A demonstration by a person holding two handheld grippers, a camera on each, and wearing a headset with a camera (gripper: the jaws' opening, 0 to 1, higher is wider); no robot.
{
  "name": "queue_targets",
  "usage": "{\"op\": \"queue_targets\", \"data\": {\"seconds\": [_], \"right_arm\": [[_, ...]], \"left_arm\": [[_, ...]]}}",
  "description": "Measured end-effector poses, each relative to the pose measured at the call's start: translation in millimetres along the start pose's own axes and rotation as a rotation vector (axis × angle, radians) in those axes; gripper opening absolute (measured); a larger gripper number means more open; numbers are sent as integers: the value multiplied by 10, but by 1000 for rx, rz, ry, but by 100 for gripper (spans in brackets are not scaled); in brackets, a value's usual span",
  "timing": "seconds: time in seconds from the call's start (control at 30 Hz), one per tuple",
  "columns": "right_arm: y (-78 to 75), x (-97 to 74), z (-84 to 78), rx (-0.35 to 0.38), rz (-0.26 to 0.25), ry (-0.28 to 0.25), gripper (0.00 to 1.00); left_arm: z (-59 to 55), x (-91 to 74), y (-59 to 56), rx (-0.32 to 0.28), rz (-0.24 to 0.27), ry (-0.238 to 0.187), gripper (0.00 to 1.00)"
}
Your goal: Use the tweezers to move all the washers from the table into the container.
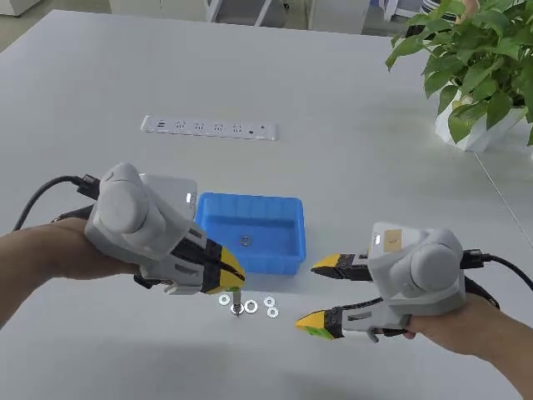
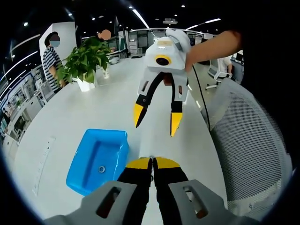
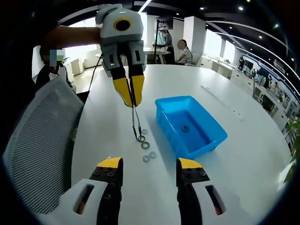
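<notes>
Several small metal washers (image 1: 251,307) lie on the white table just in front of the blue container (image 1: 287,254), which holds one washer (image 1: 245,241). My left gripper (image 1: 231,282) is shut on thin tweezers (image 1: 236,298) that point down. Seen from the right gripper view, the tweezers (image 3: 135,119) have their tips at one washer (image 3: 141,138) in the cluster; whether they pinch it is unclear. My right gripper (image 1: 315,293) hovers open to the right of the washers, holding nothing. From the left gripper view, the container (image 2: 77,176) lies ahead on the left and the right gripper (image 2: 154,124) faces me.
A white power strip (image 1: 208,127) lies beyond the container. A potted plant (image 1: 475,75) stands at the table's far right. A mesh chair (image 2: 248,140) sits by the table's near edge. People stand in the background.
</notes>
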State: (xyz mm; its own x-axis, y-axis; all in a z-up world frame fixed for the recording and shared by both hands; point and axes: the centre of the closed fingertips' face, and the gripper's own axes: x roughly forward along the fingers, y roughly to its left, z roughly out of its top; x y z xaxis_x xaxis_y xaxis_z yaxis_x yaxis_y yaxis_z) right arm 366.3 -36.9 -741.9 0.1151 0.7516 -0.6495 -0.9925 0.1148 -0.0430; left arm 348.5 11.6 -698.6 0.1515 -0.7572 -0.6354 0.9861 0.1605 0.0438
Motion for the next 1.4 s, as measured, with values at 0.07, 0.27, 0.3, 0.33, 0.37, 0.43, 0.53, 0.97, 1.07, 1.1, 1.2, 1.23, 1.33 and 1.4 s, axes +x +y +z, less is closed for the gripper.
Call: {"op": "queue_targets", "data": {"seconds": [0.07,0.27,0.3,0.33,0.37,0.43,0.53,0.97,1.07,1.1,1.2,1.23,1.33,1.4], "right_arm": [[26,61,44,-16,17,-9,44],[94,278,138,-59,67,-23,38],[109,307,147,-66,77,-22,37],[129,343,159,-73,88,-20,36],[144,367,167,-79,97,-20,36],[170,422,186,-91,112,-21,34],[198,505,201,-102,129,-18,32],[261,746,273,-145,171,-12,21],[278,775,317,-151,180,-21,18],[277,781,324,-151,178,-21,17],[272,794,343,-144,176,-29,15],[269,800,349,-142,174,-31,13],[277,812,344,-146,175,-26,11],[284,817,341,-151,175,-22,10]], "left_arm": [[3,3,-3,2,-5,2,5],[-1,12,-6,8,-21,7,5],[-2,10,-5,7,-21,8,5],[-4,7,-7,7,-23,10,5],[-6,5,-9,7,-25,11,5],[-10,-1,-15,4,-31,12,5],[-36,-2,7,2,-36,14,5],[-93,-3,34,-6,-52,18,5],[-102,0,44,-11,-54,20,5],[-103,3,42,-11,-56,21,5],[-104,15,48,-14,-57,21,5],[-104,20,45,-16,-59,21,6],[-108,31,40,-20,-63,24,6],[-112,36,43,-21,-63,26,6]]}}
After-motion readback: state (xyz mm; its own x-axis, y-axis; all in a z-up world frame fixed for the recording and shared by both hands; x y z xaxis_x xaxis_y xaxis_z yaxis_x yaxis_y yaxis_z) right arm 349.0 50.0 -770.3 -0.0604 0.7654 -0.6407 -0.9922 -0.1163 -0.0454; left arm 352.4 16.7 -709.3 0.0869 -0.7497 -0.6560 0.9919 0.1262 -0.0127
